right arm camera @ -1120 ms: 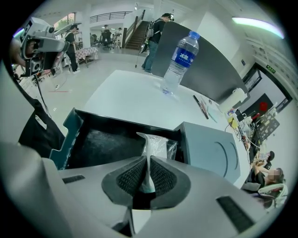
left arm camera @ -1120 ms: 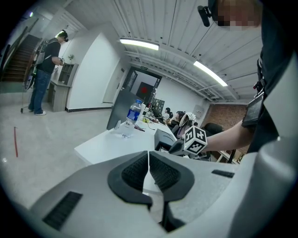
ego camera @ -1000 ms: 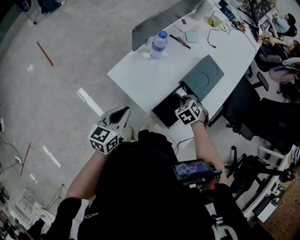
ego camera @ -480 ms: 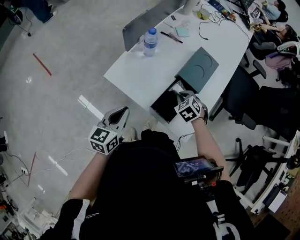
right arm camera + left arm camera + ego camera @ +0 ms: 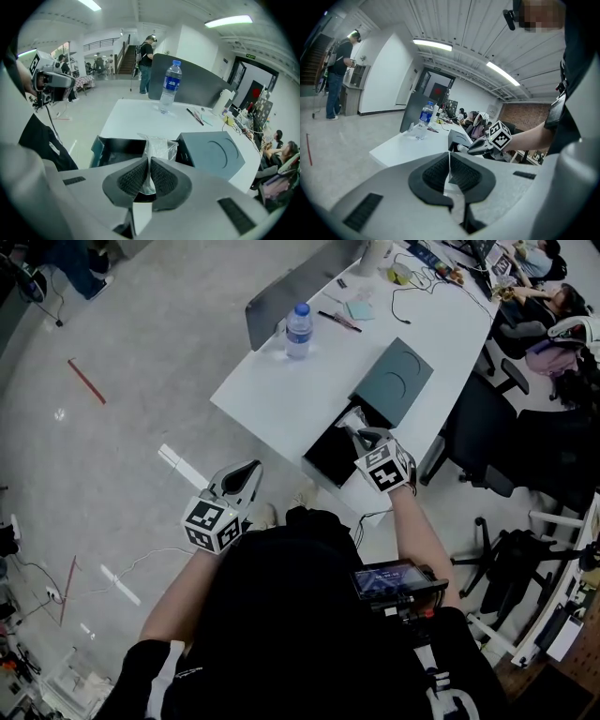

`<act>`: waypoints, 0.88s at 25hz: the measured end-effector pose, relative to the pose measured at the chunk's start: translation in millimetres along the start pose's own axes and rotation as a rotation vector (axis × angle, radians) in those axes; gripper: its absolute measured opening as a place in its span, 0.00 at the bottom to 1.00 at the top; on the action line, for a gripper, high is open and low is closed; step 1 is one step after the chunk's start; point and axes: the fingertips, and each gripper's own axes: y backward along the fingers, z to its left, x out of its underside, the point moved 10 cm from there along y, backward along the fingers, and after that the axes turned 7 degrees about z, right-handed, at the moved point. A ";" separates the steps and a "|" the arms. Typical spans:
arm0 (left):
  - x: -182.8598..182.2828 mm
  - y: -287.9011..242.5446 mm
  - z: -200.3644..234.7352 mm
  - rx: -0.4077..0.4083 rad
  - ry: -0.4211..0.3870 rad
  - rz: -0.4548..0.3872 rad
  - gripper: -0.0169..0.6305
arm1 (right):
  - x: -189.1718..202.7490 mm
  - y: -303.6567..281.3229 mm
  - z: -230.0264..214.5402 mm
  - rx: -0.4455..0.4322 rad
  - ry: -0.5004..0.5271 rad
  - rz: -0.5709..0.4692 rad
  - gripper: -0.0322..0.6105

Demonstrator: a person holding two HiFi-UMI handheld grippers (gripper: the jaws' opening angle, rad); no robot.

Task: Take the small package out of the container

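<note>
The container [image 5: 330, 454] is a dark open box at the near edge of the white table [image 5: 272, 390]. In the right gripper view its dark inside [image 5: 117, 149] lies just beyond the jaws. The small package [image 5: 158, 149] is a clear crinkled plastic bag, and my right gripper [image 5: 149, 176] is shut on its lower part. In the head view the package [image 5: 354, 420] hangs above the box's far end under the right gripper [image 5: 361, 435]. My left gripper [image 5: 246, 470] stays off the table to the left, over the floor, shut and empty [image 5: 449, 169].
The box's grey lid [image 5: 392, 382] lies flat on the table right behind the container. A water bottle [image 5: 298, 331], pens and cables sit further back. Office chairs [image 5: 487, 437] stand to the right of the table. People are at the far desks.
My right gripper has risen a little with the package, which now shows above the box's edge. The left gripper has hardly moved.
</note>
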 end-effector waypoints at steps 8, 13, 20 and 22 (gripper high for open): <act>-3.2 2.2 -3.5 0.030 -0.028 0.006 0.05 | 1.1 20.8 6.9 -0.009 -0.008 -0.111 0.12; -4.1 4.6 -4.7 0.052 -0.053 0.008 0.05 | 5.4 37.6 14.9 -0.003 -0.038 -0.169 0.12; -8.0 3.0 -6.4 0.092 -0.088 0.016 0.05 | 19.1 60.7 23.5 0.010 -0.109 -0.261 0.12; -9.0 3.3 -6.8 0.106 -0.100 0.022 0.05 | 22.5 67.6 26.7 0.017 -0.140 -0.292 0.12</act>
